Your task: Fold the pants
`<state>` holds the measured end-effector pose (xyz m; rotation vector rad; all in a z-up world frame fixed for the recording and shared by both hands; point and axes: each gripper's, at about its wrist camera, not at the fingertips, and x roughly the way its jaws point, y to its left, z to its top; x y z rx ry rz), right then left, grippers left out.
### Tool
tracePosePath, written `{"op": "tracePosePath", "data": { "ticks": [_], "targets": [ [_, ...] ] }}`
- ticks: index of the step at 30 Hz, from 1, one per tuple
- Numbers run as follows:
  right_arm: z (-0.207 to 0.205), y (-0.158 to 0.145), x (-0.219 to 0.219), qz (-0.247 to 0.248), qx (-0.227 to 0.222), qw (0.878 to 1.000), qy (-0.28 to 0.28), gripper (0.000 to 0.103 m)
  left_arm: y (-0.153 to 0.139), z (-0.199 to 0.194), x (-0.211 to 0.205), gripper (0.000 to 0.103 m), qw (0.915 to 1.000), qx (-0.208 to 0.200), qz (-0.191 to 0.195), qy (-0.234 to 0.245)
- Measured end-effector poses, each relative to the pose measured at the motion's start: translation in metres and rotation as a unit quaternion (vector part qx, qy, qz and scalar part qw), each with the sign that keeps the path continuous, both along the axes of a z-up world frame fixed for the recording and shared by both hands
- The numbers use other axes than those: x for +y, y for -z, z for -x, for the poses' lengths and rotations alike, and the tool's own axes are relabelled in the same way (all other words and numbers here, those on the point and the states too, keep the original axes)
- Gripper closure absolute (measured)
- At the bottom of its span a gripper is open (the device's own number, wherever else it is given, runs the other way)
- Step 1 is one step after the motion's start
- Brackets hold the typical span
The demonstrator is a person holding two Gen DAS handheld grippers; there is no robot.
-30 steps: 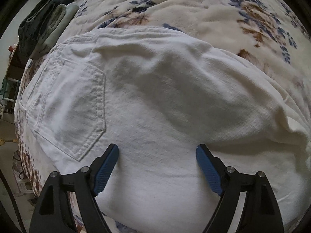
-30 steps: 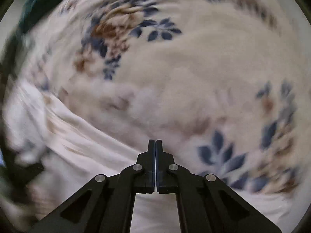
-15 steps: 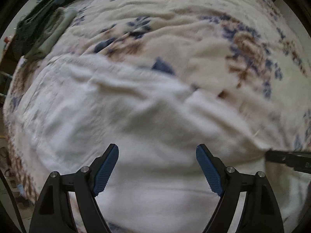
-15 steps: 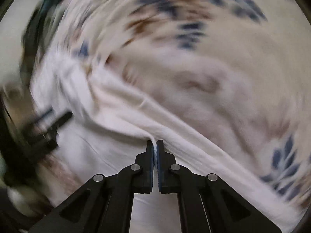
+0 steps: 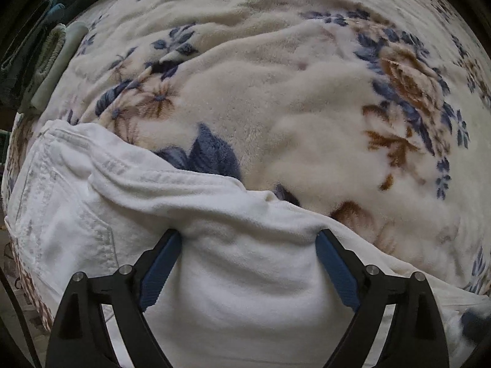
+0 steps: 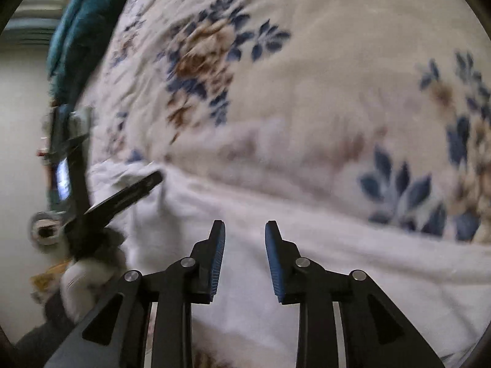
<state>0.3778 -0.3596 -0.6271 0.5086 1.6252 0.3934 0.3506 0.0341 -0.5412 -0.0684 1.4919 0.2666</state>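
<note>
White pants (image 5: 233, 263) lie folded on a floral fleece blanket (image 5: 276, 98), back pocket (image 5: 76, 239) at the left. My left gripper (image 5: 248, 239) is open wide, its blue pads pressed against the folded cloth's far edge. In the right wrist view the pants (image 6: 307, 260) stretch across the lower half. My right gripper (image 6: 245, 230) is open just above them, holding nothing. The left gripper (image 6: 122, 196) shows at the left of that view, held by a white-gloved hand.
Folded teal and pale green garments (image 5: 46, 61) lie at the blanket's far left corner; a teal cloth (image 6: 79, 30) also shows in the right wrist view. The bed's edge and the floor (image 5: 9, 276) lie to the left.
My right gripper, shut on the pants' edge earlier, has opened and let it go. The pants now cover less of the left view, with more blanket showing beyond them.
</note>
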Motion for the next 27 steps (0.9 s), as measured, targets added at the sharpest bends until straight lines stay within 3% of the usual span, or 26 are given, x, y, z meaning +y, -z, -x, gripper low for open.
{"op": "tracePosePath", "data": {
  "ticks": [2, 4, 6, 8, 10, 11, 13, 15, 17, 20, 22, 24, 25, 26, 27],
  "targets": [
    [0.007, 0.014, 0.018, -0.029, 0.026, 0.999, -0.006, 0.073, 0.000, 0.000, -0.001, 0.012, 1.0000, -0.001, -0.004, 0.005],
    [0.008, 0.038, 0.024, 0.005, 0.047, 0.999, -0.006, 0.076, -0.003, 0.004, -0.012, 0.012, 0.9999, -0.001, -0.007, 0.010],
    [0.008, 0.057, 0.023, 0.069, 0.046, 0.997, -0.001, 0.103, -0.003, 0.005, -0.013, 0.012, 0.9998, -0.001, -0.012, 0.017],
    [0.007, 0.065, 0.009, 0.059, 0.053, 0.996, 0.041, 0.103, -0.006, 0.006, -0.021, 0.012, 0.9995, -0.001, -0.019, 0.025],
    [0.009, 0.053, 0.009, 0.077, 0.033, 0.996, 0.043, 0.103, -0.017, 0.012, -0.041, 0.012, 0.9992, -0.006, -0.025, 0.031],
    [0.010, 0.042, 0.008, 0.087, 0.015, 0.995, 0.038, 0.100, -0.023, 0.018, -0.047, 0.012, 0.9988, -0.009, -0.031, 0.037],
    [0.013, 0.018, -0.002, 0.110, -0.009, 0.994, 0.014, 0.082, -0.025, 0.020, -0.054, 0.012, 0.9980, -0.011, -0.042, 0.047],
    [0.017, -0.003, -0.022, 0.165, -0.032, 0.986, -0.012, 0.046, -0.024, 0.020, -0.059, 0.012, 0.9977, -0.009, -0.047, 0.048],
    [0.022, -0.009, -0.040, 0.191, -0.037, 0.980, -0.034, 0.038, -0.024, 0.020, -0.060, 0.012, 0.9978, -0.010, -0.048, 0.044],
    [0.029, 0.001, -0.060, 0.204, -0.003, 0.976, -0.076, 0.038, -0.026, 0.020, -0.058, 0.012, 0.9978, -0.011, -0.049, 0.043],
    [0.033, 0.013, -0.057, 0.201, 0.006, 0.974, -0.107, 0.043, -0.025, 0.021, -0.061, 0.012, 0.9976, -0.012, -0.052, 0.044],
    [0.030, 0.029, -0.061, 0.238, 0.003, 0.967, -0.095, 0.071, -0.023, 0.023, -0.060, 0.012, 0.9974, -0.013, -0.052, 0.047],
    [0.027, 0.037, -0.075, 0.238, 0.012, 0.969, -0.061, 0.080, -0.022, 0.024, -0.059, 0.011, 0.9974, -0.013, -0.052, 0.048],
    [0.023, 0.043, -0.087, 0.252, 0.018, 0.967, -0.023, 0.103, -0.021, 0.024, -0.059, 0.011, 0.9974, -0.012, -0.052, 0.048],
    [0.021, 0.044, -0.103, 0.249, 0.019, 0.968, 0.019, 0.103, -0.021, 0.023, -0.059, 0.011, 0.9975, -0.012, -0.051, 0.047]
  ]
}}
